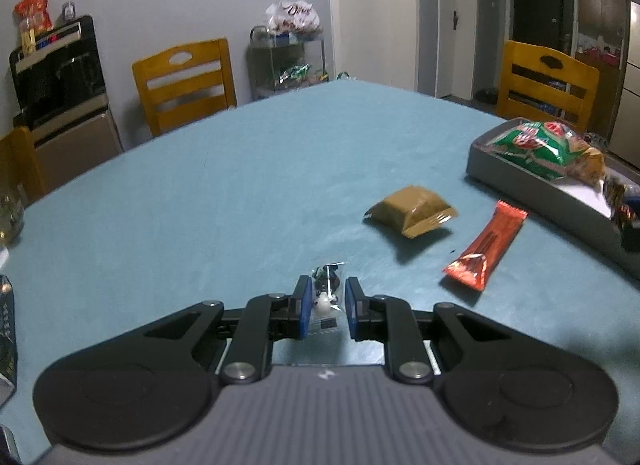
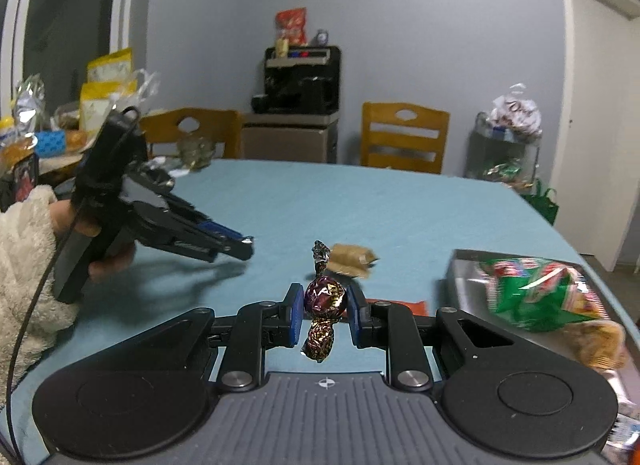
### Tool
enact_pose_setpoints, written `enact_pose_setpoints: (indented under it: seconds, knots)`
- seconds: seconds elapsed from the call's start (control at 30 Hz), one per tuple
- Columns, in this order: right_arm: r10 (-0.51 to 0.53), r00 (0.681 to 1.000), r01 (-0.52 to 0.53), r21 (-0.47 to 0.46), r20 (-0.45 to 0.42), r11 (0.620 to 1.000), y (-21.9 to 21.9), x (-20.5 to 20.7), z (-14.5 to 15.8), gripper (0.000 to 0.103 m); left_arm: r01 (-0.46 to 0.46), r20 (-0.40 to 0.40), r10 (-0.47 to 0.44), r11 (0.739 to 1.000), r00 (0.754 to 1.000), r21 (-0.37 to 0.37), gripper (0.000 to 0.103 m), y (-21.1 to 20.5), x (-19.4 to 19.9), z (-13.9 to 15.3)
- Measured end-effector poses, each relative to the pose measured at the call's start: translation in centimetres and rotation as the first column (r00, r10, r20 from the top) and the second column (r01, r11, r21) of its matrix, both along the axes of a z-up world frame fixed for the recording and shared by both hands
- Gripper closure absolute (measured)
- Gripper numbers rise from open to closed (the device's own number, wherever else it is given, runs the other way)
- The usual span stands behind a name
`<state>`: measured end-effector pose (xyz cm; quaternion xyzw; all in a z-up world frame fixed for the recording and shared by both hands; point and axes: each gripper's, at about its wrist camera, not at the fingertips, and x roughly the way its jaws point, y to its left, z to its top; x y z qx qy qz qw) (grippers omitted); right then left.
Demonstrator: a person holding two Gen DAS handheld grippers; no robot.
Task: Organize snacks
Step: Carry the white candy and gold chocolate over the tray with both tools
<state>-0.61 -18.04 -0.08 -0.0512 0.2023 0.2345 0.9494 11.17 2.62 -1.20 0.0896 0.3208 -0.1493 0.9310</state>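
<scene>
Right gripper [image 2: 322,311] pinches a foil-wrapped chocolate candy [image 2: 323,305] above the teal table [image 2: 360,205]; left gripper [image 1: 325,305] grips a small clear-wrapped candy [image 1: 327,297], left of the gray tray [image 1: 540,193].

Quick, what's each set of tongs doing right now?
Left tongs: shut on a small clear-wrapped candy, low over the table.
Right tongs: shut on a foil-wrapped chocolate, held above the table.

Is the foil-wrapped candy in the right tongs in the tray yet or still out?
Out. The foil-wrapped candy sits pinched between the right tongs above the blue tablecloth, left of the gray tray.
</scene>
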Motion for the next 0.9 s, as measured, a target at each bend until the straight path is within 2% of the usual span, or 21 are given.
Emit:
enact_pose_setpoints:
  seconds: [0.3,0.43,0.73,0.83,0.9]
  knots:
    - [-0.109,0.994,0.107,0.055,0.029,0.993,-5.7,-0.7,0.5,0.078,0.055,0.061,-0.058,0.997,0.996,0.045,0.088,-2.8,-1.7,1.5]
    - [-0.132,0.990,0.129,0.082,0.043,0.988,-7.7,-1.3,0.6,0.079,0.090,0.094,-0.093,0.995,0.991,0.043,0.088,-4.5,-2.9,2.4]
    - [-0.210,0.974,0.200,0.115,0.081,0.973,-11.6,-1.2,1.8,0.078,0.057,0.126,-0.057,0.998,0.990,0.001,0.088,-9.3,-5.8,4.3]
    - [-0.213,0.973,0.202,0.124,0.087,0.972,-12.1,-1.3,1.6,0.078,0.088,0.139,-0.085,0.996,0.987,-0.019,0.088,-11.0,-6.8,4.9]
    - [-0.209,0.974,0.199,0.117,0.083,0.973,-12.3,-1.2,1.1,0.078,0.115,0.148,-0.113,0.993,0.983,-0.005,0.088,-12.3,-7.2,5.2]
